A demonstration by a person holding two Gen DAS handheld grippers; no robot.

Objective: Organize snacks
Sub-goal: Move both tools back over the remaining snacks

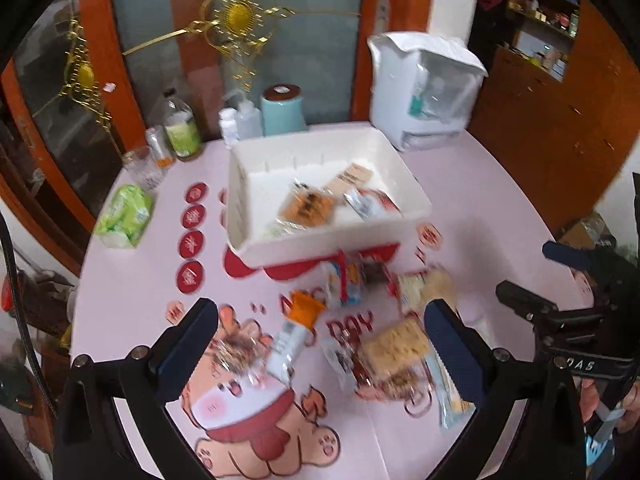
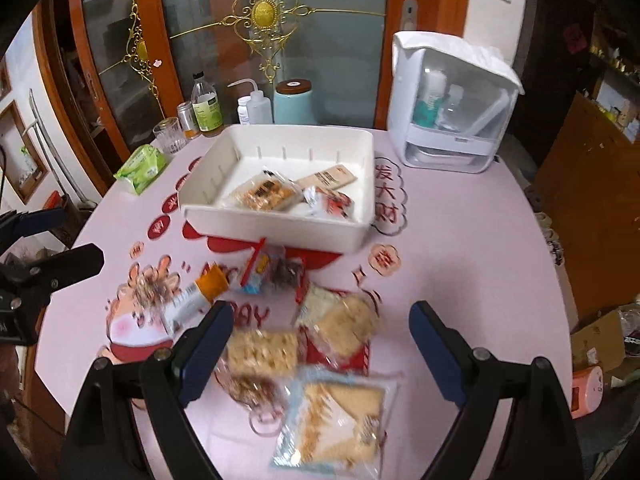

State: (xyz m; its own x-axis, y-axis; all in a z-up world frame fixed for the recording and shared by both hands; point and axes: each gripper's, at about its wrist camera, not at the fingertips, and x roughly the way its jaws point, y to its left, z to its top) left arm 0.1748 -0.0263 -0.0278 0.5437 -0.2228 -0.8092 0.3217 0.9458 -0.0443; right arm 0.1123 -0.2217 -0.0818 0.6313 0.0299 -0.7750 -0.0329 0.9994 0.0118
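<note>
A white bin stands mid-table and holds a few wrapped snacks, among them an orange cracker pack. Several loose snacks lie in front of it on the pink mat: an orange-and-white bar, a cracker pack and a blue-edged pack. My left gripper hovers open over the bar, holding nothing. My right gripper is open above the cracker packs, also holding nothing.
At the table's back stand a green tissue pack, a glass, bottles, a teal canister and a white storage box. The round table's edge curves close on both sides; a glass door is behind.
</note>
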